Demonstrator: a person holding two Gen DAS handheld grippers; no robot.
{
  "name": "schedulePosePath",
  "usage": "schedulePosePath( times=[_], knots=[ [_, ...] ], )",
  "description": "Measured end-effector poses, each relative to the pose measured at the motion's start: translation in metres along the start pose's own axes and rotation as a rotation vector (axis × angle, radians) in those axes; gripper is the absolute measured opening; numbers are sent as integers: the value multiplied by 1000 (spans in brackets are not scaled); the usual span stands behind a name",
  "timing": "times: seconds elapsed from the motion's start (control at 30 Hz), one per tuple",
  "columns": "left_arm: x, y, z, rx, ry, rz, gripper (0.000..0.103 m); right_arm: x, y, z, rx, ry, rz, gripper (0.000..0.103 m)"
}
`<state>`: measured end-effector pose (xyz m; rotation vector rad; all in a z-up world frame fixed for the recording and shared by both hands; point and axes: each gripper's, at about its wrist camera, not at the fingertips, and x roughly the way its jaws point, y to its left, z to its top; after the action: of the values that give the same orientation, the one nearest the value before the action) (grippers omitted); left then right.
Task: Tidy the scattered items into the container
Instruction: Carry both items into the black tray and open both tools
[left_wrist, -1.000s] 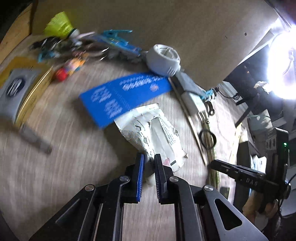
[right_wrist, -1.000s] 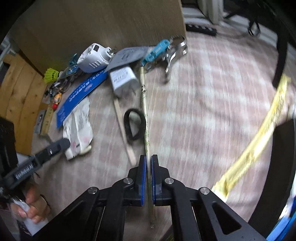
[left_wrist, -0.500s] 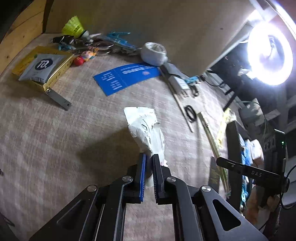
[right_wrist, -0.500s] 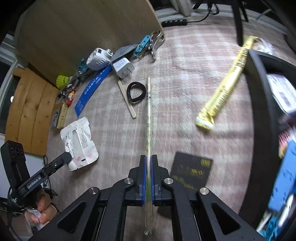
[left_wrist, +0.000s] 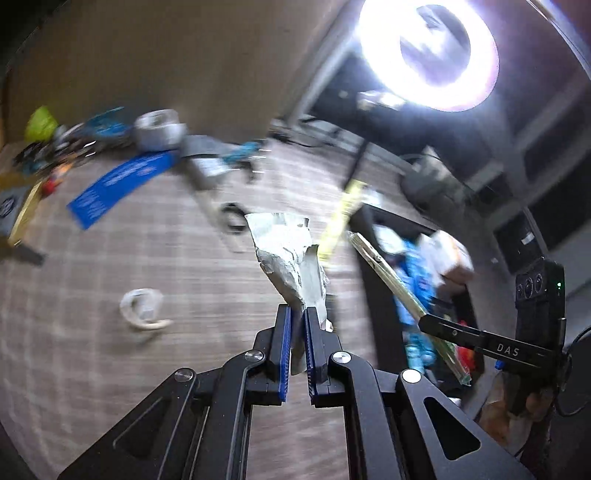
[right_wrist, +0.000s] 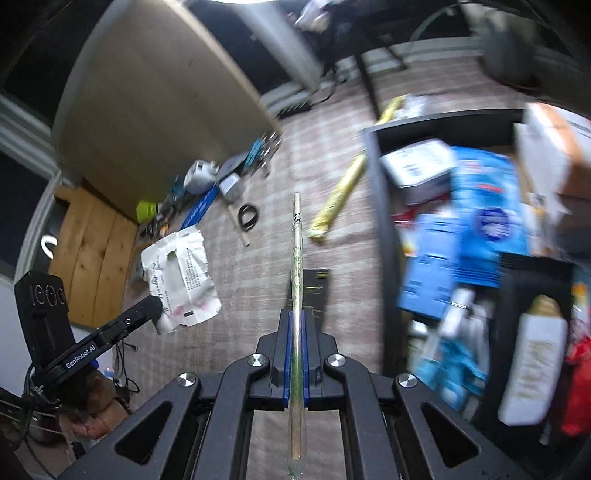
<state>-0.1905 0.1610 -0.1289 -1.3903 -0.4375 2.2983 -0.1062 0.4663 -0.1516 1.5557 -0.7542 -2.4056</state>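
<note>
My left gripper is shut on a crumpled white paper packet and holds it up in the air; the packet also shows in the right wrist view. My right gripper is shut on a long thin stick in a clear wrapper, also seen in the left wrist view, lifted above the carpet. The black container, full of boxes and packets, stands to the right of the stick; in the left wrist view it is ahead and to the right.
On the carpet lie a yellow wrapped stick, a black card, a black ring, a blue strip, a white plug, a yellow shuttlecock and a small white piece. A wooden panel stands behind.
Both grippers have lifted their items off the carpet and swung right toward the black container. A small white piece is left where the packet lay.
</note>
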Motion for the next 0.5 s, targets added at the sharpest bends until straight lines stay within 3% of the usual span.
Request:
schedulePosePath(
  times=[0.27, 0.5],
  knots=[
    [35, -98, -7, 144, 65, -116, 7, -74, -65, -20, 95, -117, -65, 4],
    [74, -163, -23, 231, 141, -177, 7, -109, -125, -41, 207, -173, -141, 4]
  ],
)
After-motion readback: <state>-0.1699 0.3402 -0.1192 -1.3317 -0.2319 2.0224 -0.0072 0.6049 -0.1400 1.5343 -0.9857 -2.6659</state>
